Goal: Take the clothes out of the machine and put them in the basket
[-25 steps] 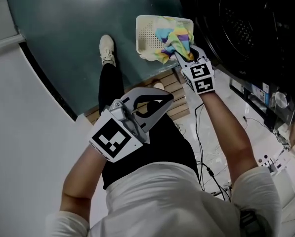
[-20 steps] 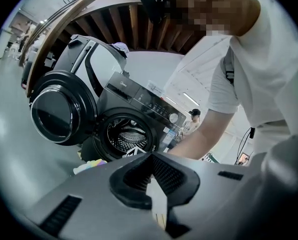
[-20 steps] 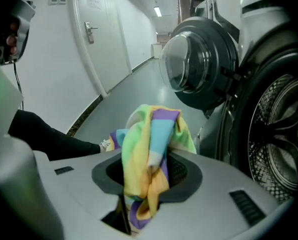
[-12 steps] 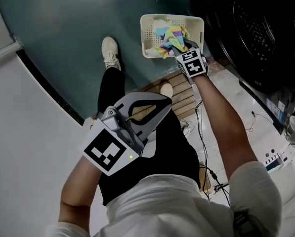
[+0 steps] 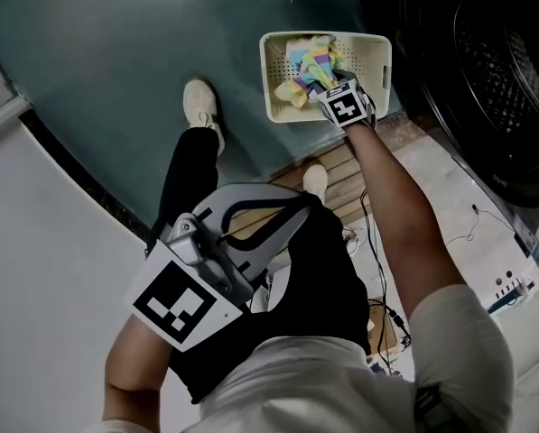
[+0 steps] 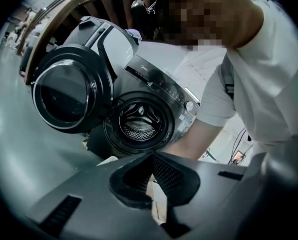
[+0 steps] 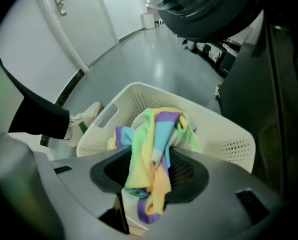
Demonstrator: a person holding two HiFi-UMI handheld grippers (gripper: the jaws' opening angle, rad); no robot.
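A cream perforated basket stands on the floor in front of the washing machine. My right gripper points steeply down into it with a pastel striped cloth between its pads. The jaws are opening, and the cloth still hangs pinched and bunched over them. My left gripper is held near the person's waist, shut with nothing in it. In the left gripper view the machine's drum opening shows behind its tips, with the round door swung wide to the left.
The person's white shoes stand on the dark green floor left of the basket. A wooden slatted board lies under the right arm. Cables trail over the white floor at the right.
My right gripper has gone down with the striped cloth from above the basket's rim into the basket. My left gripper has sunk lower and nearer the body.
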